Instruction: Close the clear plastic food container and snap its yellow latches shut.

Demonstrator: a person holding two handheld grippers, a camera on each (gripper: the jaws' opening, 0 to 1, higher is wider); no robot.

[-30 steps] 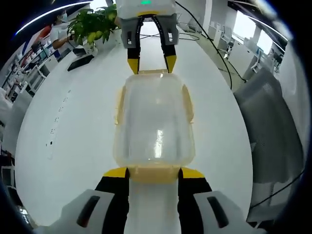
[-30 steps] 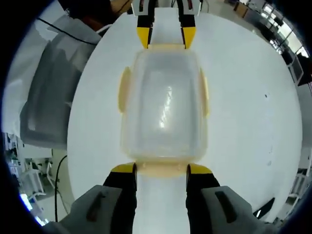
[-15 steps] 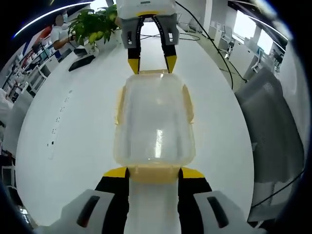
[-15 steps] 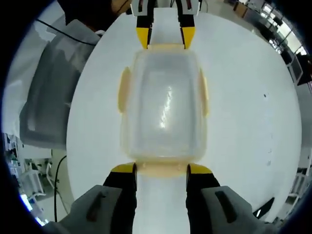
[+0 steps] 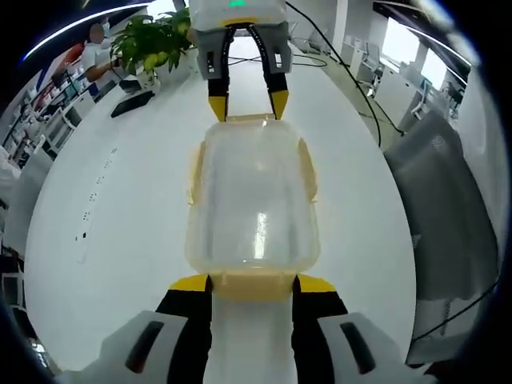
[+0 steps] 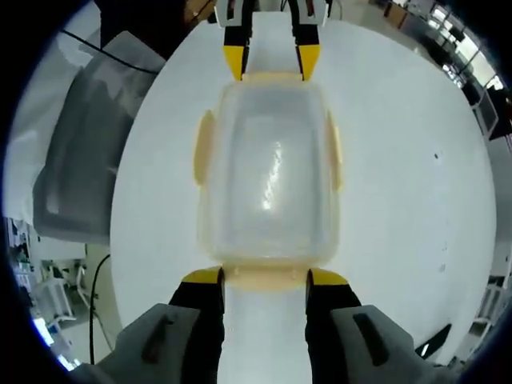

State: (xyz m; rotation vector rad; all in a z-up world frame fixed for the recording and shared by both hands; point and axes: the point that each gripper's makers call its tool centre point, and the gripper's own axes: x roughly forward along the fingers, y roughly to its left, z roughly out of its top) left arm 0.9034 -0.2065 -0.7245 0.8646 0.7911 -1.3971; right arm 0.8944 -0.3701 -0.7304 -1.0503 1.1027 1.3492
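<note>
We see the clear container (image 5: pixel 254 200), lid on, yellow latches (image 5: pixel 253 283) around it, lying on the white worktop (image 5: pixel 120 200), long axis running between our left gripper (image 5: pixel 253 282) and right gripper (image 6: pixel 266 277), both spread open at its ends.

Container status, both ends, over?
Left tongs and right tongs open, astride the end latches. Container lidded on white table. Nothing in the way.

Each gripper, left (image 5: pixel 252 282) and right (image 6: pixel 266 276), has two black fingers with yellow tips and pale grey housings with dark slots at their base, and the right one's white body carries a green light on top
</note>
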